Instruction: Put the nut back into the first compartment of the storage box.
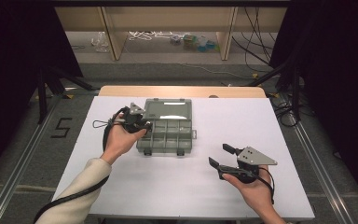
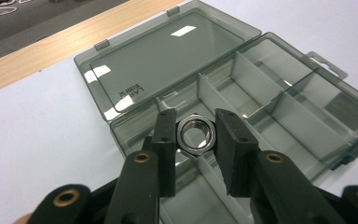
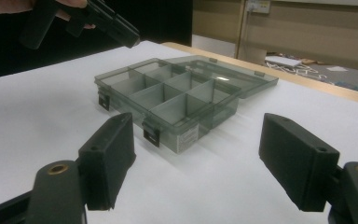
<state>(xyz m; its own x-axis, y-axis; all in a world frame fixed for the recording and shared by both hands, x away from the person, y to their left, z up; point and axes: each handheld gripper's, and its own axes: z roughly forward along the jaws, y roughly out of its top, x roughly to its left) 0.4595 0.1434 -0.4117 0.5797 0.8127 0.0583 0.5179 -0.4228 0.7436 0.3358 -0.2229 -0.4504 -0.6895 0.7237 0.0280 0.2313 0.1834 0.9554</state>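
high view: the left gripper (image 1: 142, 125) is hovering over the left edge of the smoky translucent plastic compartment box (image 1: 165, 138), lid open.

left gripper view: jaws are clamping a shiny steel hex nut (image 2: 195, 134) above a near compartment; next, likely releasing it there.

right gripper view: the right gripper (image 3: 196, 163) is waiting beside the box, jaws wide, empty.

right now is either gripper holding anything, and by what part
The left gripper holds a metal hex nut by two opposite outer sides, above the open compartment box. The right gripper is open and holds nothing.
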